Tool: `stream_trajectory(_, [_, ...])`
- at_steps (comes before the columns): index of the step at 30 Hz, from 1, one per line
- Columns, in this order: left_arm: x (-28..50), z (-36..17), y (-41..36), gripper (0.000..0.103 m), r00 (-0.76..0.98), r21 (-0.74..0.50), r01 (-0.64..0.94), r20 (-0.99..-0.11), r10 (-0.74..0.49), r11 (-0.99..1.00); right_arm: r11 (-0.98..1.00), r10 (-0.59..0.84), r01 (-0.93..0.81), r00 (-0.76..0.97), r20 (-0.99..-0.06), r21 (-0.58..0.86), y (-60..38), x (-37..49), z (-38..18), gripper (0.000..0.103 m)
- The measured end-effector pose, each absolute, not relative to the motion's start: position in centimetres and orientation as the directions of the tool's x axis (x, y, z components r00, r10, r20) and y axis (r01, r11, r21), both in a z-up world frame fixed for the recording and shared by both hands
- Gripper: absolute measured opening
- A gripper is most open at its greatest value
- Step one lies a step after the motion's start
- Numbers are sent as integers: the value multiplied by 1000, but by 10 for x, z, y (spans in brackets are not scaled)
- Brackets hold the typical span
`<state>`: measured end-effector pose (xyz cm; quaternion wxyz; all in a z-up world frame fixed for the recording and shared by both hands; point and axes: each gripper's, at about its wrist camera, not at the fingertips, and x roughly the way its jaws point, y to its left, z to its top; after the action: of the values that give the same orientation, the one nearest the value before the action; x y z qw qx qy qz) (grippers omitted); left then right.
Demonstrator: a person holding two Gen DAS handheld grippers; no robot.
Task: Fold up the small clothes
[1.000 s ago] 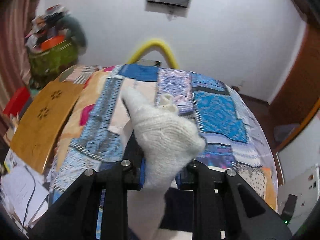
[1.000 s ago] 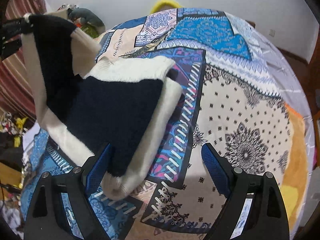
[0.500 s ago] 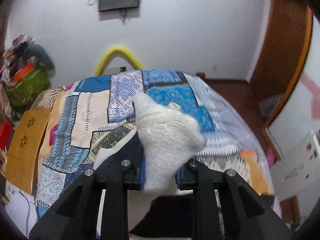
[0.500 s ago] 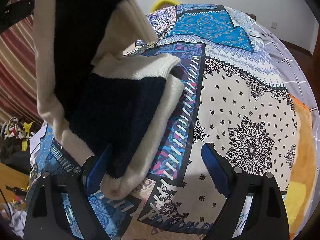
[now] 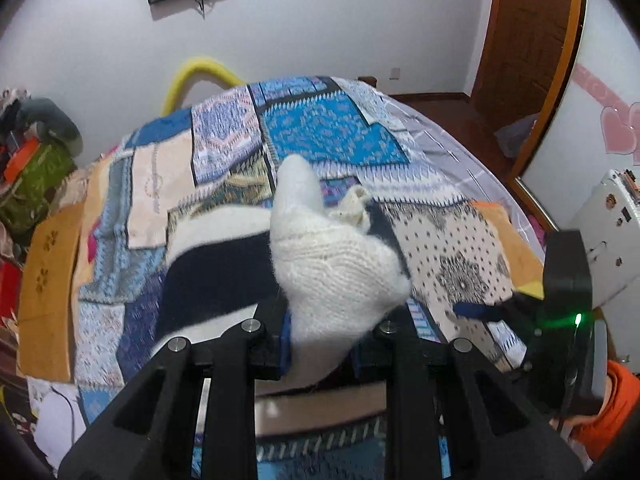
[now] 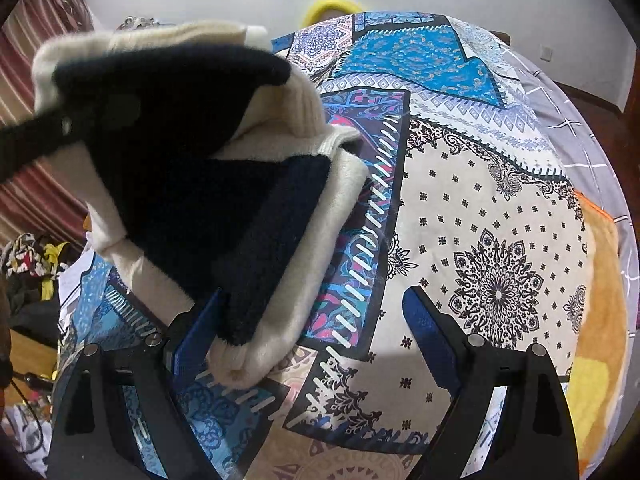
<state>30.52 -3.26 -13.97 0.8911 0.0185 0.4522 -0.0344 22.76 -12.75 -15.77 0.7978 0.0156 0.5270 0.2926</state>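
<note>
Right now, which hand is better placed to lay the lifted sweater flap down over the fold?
Left: its tongs already pinch the sweater flap, while the right tongs stand open, holding nothing.

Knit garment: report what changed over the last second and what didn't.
The left gripper, still shut on the white-and-navy knit garment, swung its lifted flap across over the folded part on the patchwork bedspread. The right gripper stayed open and still beside the fold.

Sweater (image 6: 280, 216) on patchwork bedspread (image 6: 500, 208)
</note>
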Motion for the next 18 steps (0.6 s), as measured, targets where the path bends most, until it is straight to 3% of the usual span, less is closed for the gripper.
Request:
stream_trajectory(10, [290,-155,-37,22,542,-64,70,-835,-92,995,837,471,-446,292,-832,318,-137,216,-147,88])
stream_trajectory(18, [282,-151,-40,48,529,-97,96,-838,-133,991,846,456,-445,316,-832,294,-145,209,-136,88])
